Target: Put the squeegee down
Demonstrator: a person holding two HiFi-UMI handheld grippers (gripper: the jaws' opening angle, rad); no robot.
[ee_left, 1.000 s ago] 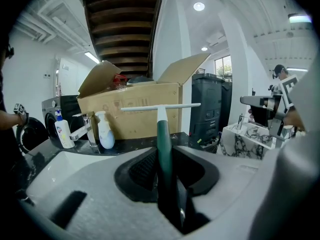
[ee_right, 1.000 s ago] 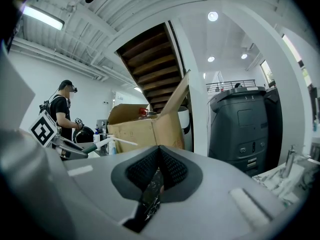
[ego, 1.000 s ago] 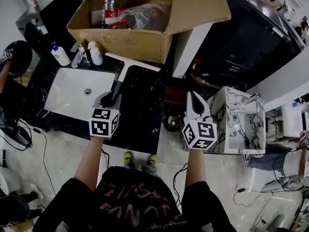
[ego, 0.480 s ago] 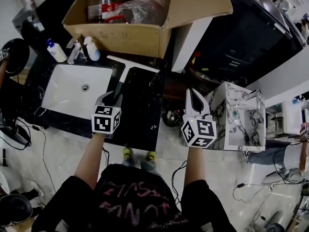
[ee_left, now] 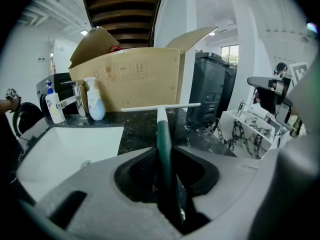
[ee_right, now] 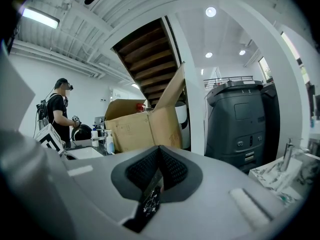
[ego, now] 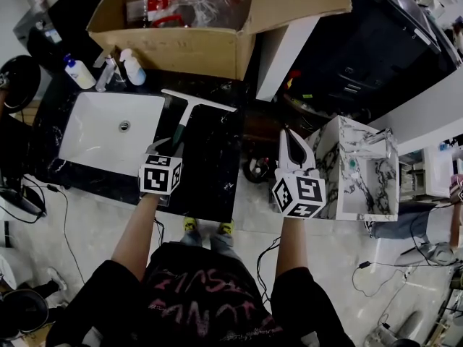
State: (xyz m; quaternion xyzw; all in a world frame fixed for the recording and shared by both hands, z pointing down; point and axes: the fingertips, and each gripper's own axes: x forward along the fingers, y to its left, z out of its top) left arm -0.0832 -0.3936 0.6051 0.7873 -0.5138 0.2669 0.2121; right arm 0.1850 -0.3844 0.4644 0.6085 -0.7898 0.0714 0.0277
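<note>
The squeegee (ego: 189, 109) has a white blade and a dark green handle (ee_left: 163, 136). My left gripper (ego: 171, 149) is shut on that handle and holds it out over the black marble counter (ego: 213, 166), to the right of the sink. The blade (ee_left: 160, 107) lies crosswise, close above the counter, in front of the cardboard box. Whether it touches the counter I cannot tell. My right gripper (ego: 291, 142) hangs off the counter's right edge, shut with nothing between its pads (ee_right: 158, 159).
A white sink (ego: 101, 137) is set in the counter's left part. Soap and spray bottles (ego: 130, 69) stand behind it. A big open cardboard box (ego: 181, 49) takes up the back. A marble-patterned basin unit (ego: 358, 178) stands at right, with a dark bin (ego: 376, 56) behind it.
My left gripper has sunk toward the counter with the squeegee, tipping it further down. The right gripper has stayed where it was.
</note>
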